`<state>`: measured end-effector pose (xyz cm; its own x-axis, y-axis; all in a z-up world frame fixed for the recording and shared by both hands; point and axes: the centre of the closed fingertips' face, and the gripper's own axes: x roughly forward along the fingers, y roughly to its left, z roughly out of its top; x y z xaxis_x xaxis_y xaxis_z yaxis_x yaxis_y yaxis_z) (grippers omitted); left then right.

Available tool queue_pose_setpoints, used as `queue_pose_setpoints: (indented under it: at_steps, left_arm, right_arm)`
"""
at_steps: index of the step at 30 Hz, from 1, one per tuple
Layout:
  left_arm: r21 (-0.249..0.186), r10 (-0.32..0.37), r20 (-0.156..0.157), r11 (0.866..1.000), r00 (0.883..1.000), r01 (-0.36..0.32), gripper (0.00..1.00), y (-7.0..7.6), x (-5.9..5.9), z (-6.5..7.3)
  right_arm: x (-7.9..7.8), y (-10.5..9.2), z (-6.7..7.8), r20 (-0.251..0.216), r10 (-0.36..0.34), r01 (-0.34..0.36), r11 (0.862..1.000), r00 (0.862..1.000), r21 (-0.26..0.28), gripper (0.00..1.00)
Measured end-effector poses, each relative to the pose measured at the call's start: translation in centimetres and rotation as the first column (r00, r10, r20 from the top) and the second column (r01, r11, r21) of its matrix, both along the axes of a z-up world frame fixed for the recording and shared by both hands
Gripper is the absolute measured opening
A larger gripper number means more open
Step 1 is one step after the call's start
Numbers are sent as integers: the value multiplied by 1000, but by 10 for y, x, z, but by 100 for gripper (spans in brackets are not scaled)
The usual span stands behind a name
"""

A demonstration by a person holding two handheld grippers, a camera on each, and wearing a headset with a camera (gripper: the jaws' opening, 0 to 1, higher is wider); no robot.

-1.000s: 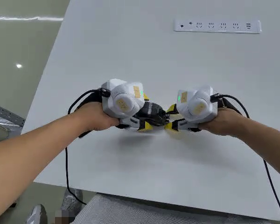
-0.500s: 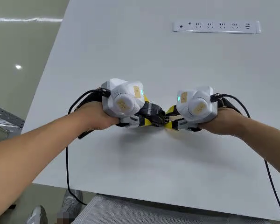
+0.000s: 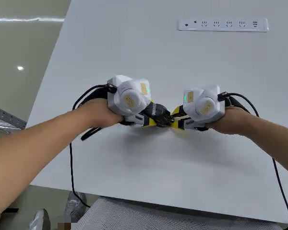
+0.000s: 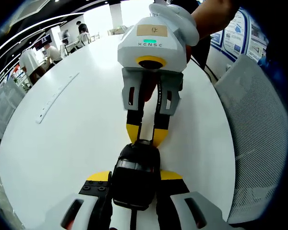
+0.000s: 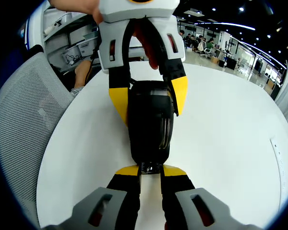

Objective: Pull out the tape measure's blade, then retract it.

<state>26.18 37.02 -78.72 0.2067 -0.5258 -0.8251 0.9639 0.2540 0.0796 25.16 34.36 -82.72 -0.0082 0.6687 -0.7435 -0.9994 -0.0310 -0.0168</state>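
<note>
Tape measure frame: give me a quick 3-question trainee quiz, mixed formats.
1. True or false: the left hand-held gripper is clamped on the tape measure.
2. The power strip lies: A) on the table, beyond both grippers; B) under the tape measure; C) on the chair.
3. Short answer: how much blade shows between the case and the right hand-held gripper?
Key: 1 true. 2 A. 3 None visible; its tips sit right at the case's end.
</note>
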Motion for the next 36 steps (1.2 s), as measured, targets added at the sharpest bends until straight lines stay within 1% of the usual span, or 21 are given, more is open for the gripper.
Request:
queue_pose_setpoints:
  at_steps: [3, 6, 13, 21, 31, 36]
  left_arm:
    - [7, 5, -14, 1000, 1000, -5, 31, 0, -1, 3]
    - [15, 1, -21, 1000, 1000, 0, 30, 0, -2, 3]
    - [22, -8, -25, 1000, 1000, 9, 30, 0, -5, 6]
    - [32, -10, -23, 999, 1000, 10, 30, 0, -5, 5]
    - [32, -1, -25, 999, 1000, 2, 30, 1, -4, 4]
    - [34, -10, -22, 999, 1000, 11, 30, 1, -2, 3]
  right_arm:
    - [2, 0, 0, 3, -10, 10, 1000, 1000, -6, 11]
    - [2, -1, 0, -1, -22, 22, 1000, 1000, -10, 11]
    - [1, -2, 1, 9, -18, 18, 1000, 1000, -13, 11]
    - [0, -9, 5, 6, -30, 30, 999, 1000, -14, 11]
    - [1, -24, 6, 3, -46, 46, 999, 999, -19, 11]
    - [0, -30, 7, -3, -51, 51, 999, 999, -17, 10]
